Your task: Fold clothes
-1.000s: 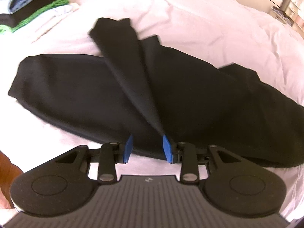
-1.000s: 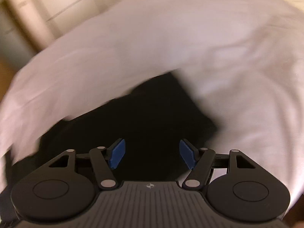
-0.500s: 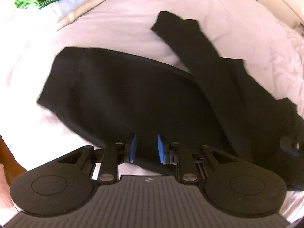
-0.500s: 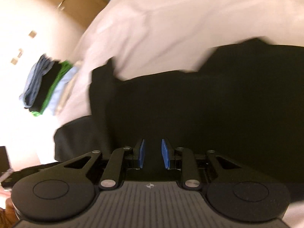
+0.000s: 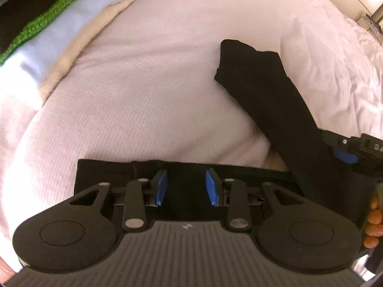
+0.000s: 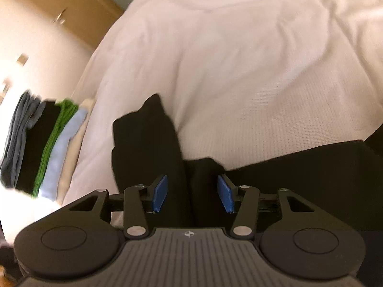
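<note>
We see the black garment (image 5: 270,110) lying on the white bed (image 5: 148,91), its folded edge along the near side and one sleeve (image 6: 146,138) angled away across the cover. Our left tool (image 5: 184,187) hovers over that folded edge, blue pads spread, pinching nothing. Our right tool (image 6: 191,192) is spread too, straddling the sleeve's base. A stack of folded clothes (image 6: 45,143) sits at the bed's far left edge.

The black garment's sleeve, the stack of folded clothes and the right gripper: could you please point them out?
black garment's sleeve (image 5: 263,83): left wrist view, mid-sleeve.
stack of folded clothes (image 6: 57,143): right wrist view, light blue layer.
right gripper (image 6: 191,193): right wrist view, between fingertips.
</note>
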`<control>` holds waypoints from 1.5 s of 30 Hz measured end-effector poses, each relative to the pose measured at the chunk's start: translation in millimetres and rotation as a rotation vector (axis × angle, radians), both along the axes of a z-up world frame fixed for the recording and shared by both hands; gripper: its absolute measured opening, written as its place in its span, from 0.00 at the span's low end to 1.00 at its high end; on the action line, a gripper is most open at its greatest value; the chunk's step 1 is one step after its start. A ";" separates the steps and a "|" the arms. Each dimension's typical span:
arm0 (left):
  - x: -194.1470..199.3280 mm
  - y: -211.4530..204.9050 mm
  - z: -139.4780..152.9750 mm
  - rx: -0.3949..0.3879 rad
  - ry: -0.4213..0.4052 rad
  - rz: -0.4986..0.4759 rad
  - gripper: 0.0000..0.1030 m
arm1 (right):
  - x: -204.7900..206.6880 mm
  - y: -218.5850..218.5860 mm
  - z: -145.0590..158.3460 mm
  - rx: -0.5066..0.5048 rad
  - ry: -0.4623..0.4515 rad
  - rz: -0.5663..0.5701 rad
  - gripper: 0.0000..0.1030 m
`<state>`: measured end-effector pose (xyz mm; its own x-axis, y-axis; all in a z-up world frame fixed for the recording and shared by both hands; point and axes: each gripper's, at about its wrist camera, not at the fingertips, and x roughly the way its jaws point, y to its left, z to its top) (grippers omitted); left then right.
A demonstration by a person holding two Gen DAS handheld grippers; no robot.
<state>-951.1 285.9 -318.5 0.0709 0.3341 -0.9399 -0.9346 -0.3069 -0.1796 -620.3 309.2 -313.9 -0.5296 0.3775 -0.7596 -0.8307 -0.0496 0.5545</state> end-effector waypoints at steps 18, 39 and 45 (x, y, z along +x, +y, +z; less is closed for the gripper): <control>-45.2 -0.5 17.8 0.054 -0.079 0.074 0.33 | -48.5 31.5 16.4 0.083 -0.166 0.163 0.38; -89.7 -87.7 23.9 0.139 -0.426 0.345 0.41 | -60.4 -132.1 20.6 -0.154 0.120 0.262 0.39; -79.8 -61.6 -2.6 0.154 -0.514 0.400 0.41 | 46.6 -153.6 -14.9 -0.368 0.389 -0.325 0.40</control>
